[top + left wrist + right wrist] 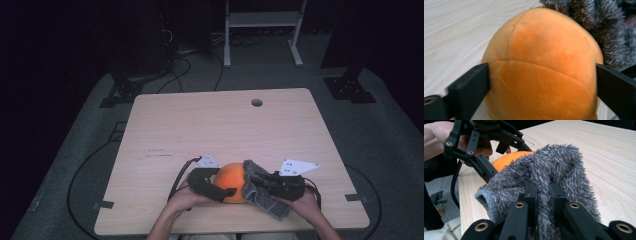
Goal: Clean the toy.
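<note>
The orange plush ball (232, 181) rests on the bench (210, 125). Left gripper (220, 190) fingers straddle it, spread wide. Right gripper (541, 195) fingers pinch the grey fuzzy cloth (544, 170) draped beside the ball, apparently for covering.

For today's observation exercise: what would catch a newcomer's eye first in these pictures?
The bright orange plush ball near the table's front edge stands out, sitting between the left gripper's wide jaws. Against its right side lies a shaggy grey sock, pinched by the right gripper.

Overhead view; two close claw-mounted views
</note>
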The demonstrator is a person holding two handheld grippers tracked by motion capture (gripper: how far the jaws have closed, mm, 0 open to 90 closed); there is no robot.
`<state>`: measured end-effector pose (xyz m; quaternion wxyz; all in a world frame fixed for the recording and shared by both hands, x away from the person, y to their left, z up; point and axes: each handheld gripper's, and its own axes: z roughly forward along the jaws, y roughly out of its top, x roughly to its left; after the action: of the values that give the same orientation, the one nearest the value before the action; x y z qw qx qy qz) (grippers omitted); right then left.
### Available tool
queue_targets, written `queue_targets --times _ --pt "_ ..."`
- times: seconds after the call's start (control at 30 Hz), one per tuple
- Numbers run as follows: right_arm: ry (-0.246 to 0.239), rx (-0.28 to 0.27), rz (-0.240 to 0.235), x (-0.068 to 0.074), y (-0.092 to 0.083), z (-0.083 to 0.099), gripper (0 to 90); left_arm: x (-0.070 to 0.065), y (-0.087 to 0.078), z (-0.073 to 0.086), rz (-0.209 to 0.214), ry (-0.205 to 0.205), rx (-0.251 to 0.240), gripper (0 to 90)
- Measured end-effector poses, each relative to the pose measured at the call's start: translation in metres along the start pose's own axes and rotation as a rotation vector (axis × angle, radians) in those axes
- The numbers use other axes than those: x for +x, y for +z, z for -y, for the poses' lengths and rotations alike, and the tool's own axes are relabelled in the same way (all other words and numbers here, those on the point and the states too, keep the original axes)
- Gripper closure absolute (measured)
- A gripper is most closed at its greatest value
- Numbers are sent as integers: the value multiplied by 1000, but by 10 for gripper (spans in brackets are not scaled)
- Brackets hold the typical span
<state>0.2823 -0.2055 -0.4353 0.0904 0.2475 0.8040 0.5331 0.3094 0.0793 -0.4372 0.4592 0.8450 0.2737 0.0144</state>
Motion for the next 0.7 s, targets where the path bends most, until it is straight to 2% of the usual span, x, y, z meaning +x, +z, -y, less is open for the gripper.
queue_targets --times 0.07,0.1,0.2,0.23,0.27,0.3,0.33,0.37,0.4,0.43,0.5,0.6,0.63,0.67,0.7 --pt "2 0 9 0 -2 -1 789 -4 -4 0 -24 58 -48 235" --pt "-2 -6 20 0 -4 -3 790 -7 -6 -1 -48 112 -91 274" --pt "-6 -49 53 4 -9 -11 792 -15 -9 -5 -147 270 -160 304" --pt "-8 -79 36 6 -9 -14 792 -16 -8 -6 -144 305 -156 290" --pt "-14 -84 34 9 -7 -16 792 -15 -6 -5 -131 325 -139 277" --pt "-35 -64 48 11 -2 -18 793 -13 -3 -2 -131 333 -100 271" --pt "-46 -34 55 12 4 -17 791 -9 -1 3 -129 332 -75 260" --pt "-50 -16 57 10 9 -14 791 -9 -1 3 -129 332 -75 244" --pt "-47 -21 50 7 12 -9 791 0 -4 10 -100 281 -92 227" --pt "-30 -25 44 4 14 -7 791 3 -6 10 -94 257 -86 212" --pt "0 -13 67 -1 13 -6 791 6 -10 8 -73 206 -93 168" --pt "38 -1 89 -4 8 -1 792 8 -13 1 -35 75 -155 100" --pt "45 -2 76 -3 6 1 791 8 -13 0 -41 53 -166 94" --pt "42 0 58 0 6 2 791 7 -11 -1 -48 60 -158 89" --pt "19 4 38 5 6 2 790 7 -11 -1 -48 60 -158 83"
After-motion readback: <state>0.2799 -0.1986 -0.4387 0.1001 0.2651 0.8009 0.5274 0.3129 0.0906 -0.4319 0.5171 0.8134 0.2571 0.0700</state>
